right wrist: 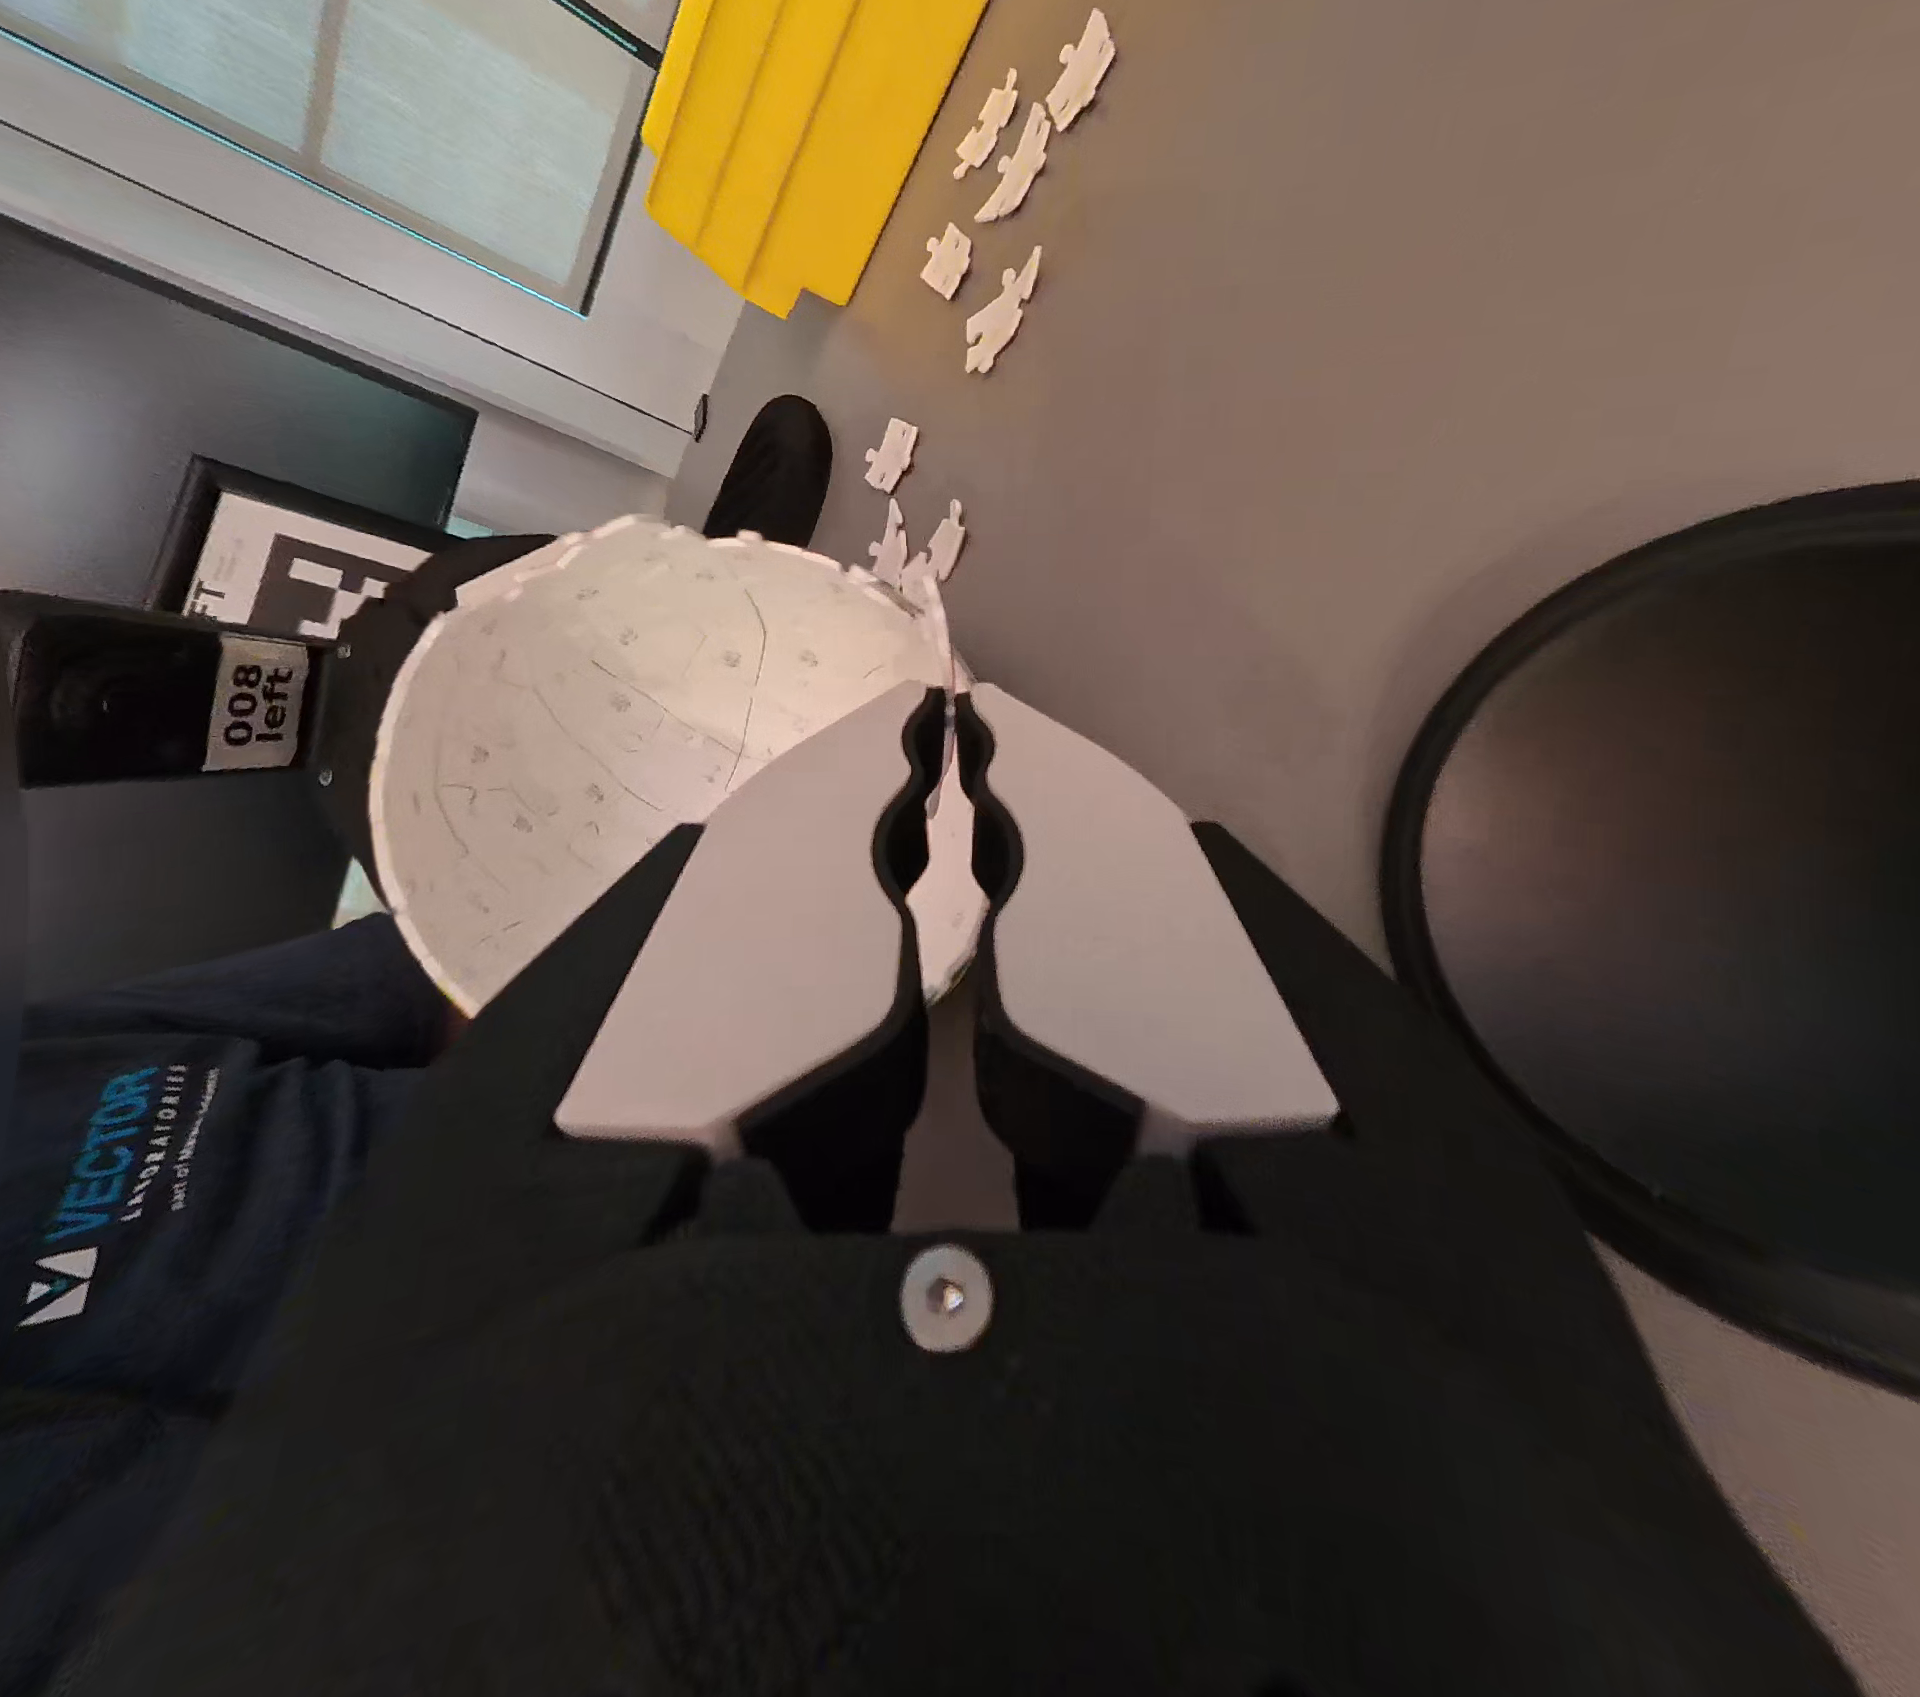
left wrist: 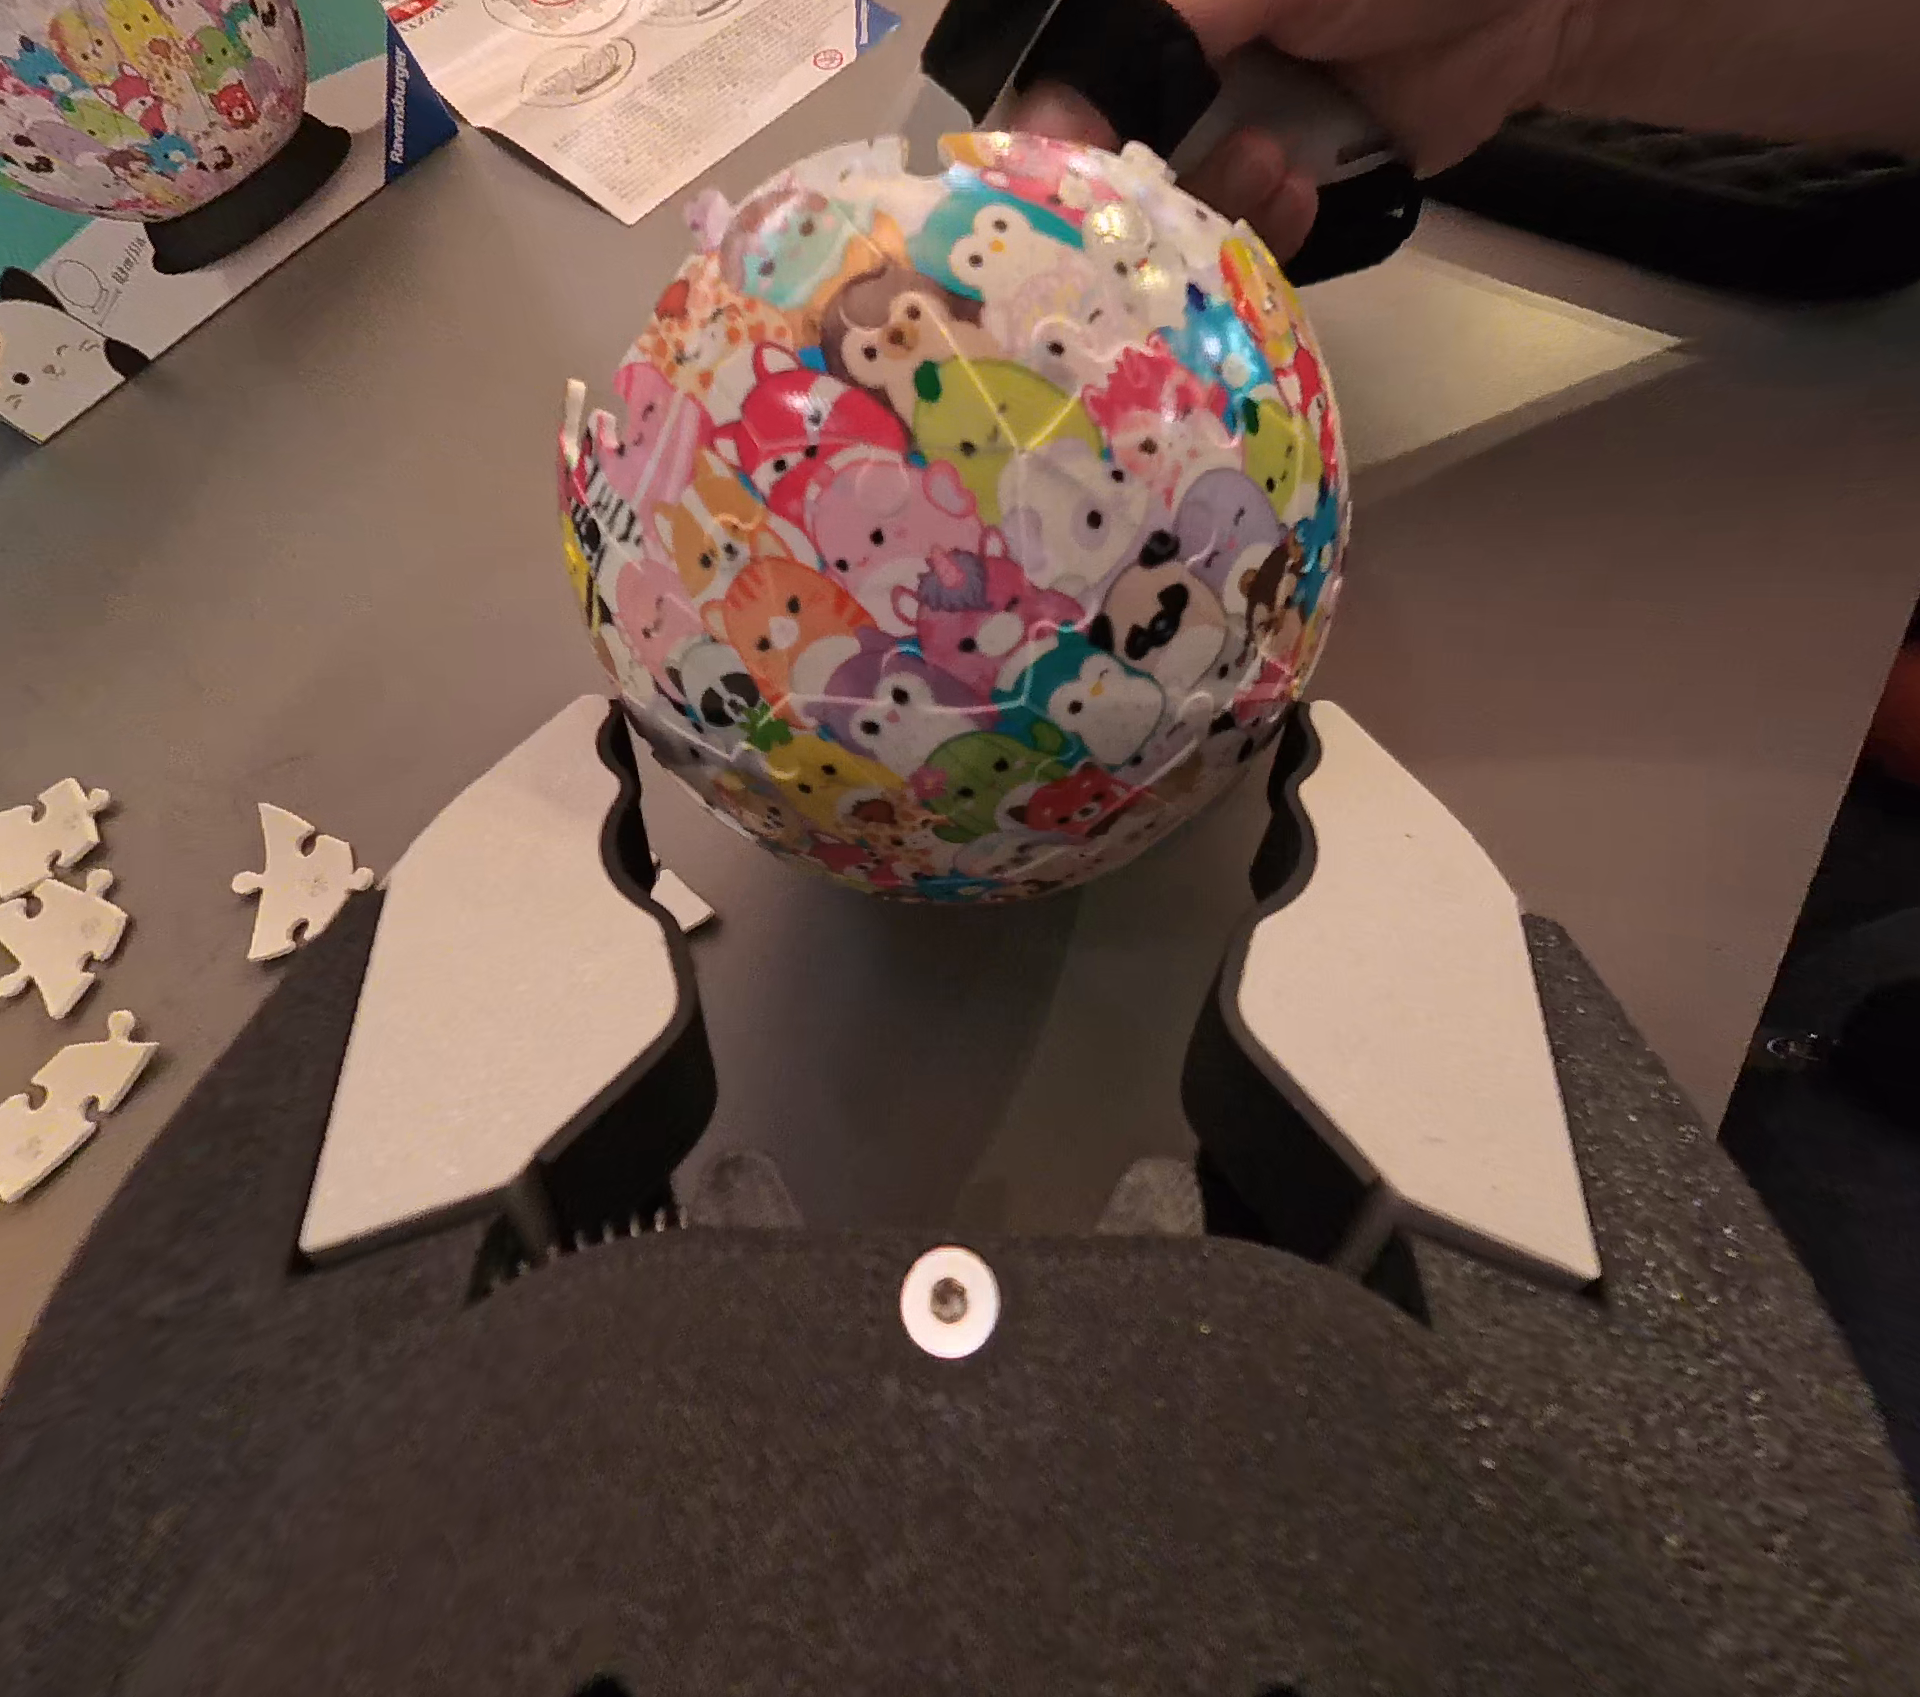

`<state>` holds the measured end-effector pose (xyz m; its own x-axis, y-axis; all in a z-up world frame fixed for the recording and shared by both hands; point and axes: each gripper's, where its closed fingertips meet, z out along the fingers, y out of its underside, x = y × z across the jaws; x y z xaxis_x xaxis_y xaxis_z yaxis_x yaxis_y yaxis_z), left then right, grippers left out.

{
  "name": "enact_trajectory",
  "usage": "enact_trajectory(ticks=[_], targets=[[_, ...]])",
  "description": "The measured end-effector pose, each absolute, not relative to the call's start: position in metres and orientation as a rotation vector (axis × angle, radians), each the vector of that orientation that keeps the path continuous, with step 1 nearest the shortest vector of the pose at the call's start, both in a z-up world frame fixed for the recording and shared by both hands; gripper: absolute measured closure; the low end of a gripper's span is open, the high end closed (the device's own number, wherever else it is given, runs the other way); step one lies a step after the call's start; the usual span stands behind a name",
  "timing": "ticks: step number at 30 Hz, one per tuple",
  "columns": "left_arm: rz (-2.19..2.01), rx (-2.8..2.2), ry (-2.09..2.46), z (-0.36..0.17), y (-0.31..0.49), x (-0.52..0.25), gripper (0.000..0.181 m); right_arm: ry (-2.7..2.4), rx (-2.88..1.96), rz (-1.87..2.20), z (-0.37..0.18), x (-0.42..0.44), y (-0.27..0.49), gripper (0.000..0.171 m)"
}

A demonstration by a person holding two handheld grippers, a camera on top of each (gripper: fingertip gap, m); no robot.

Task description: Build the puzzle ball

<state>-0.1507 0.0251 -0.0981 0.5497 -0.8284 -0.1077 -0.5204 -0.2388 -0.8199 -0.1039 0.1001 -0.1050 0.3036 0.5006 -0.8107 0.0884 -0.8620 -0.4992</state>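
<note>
The puzzle ball (left wrist: 956,525) is a part-built sphere with colourful cartoon animals outside; its top is open with a jagged rim. My left gripper (left wrist: 958,722) is shut on the ball's lower half, one finger touching each side. My right gripper (right wrist: 951,702) is shut on the thin rim of the shell, whose white inside (right wrist: 623,764) faces the right wrist view. In the left wrist view the right gripper (left wrist: 961,99), held by a hand, meets the ball's top edge from behind. Several loose white pieces (left wrist: 62,920) lie face down at the left, and also show in the right wrist view (right wrist: 997,193).
The puzzle box (left wrist: 156,37) stands at the far left with a folded instruction sheet (left wrist: 644,47) beside it on the grey table (left wrist: 312,556). A black round dish (right wrist: 1714,920) and a yellow panel (right wrist: 831,37) show in the right wrist view. The black round dish (right wrist: 1714,920) lies around 10 cm away from my right fingertips.
</note>
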Motion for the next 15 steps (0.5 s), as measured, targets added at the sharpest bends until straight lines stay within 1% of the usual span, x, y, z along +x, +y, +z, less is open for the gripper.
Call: enact_trajectory(ticks=[15], targets=[[-0.497, -1.985, 1.038, -0.097, 0.031, -0.149, 0.067, -0.595, -2.276, 1.515, -0.126, -0.106, 0.098, 0.168]])
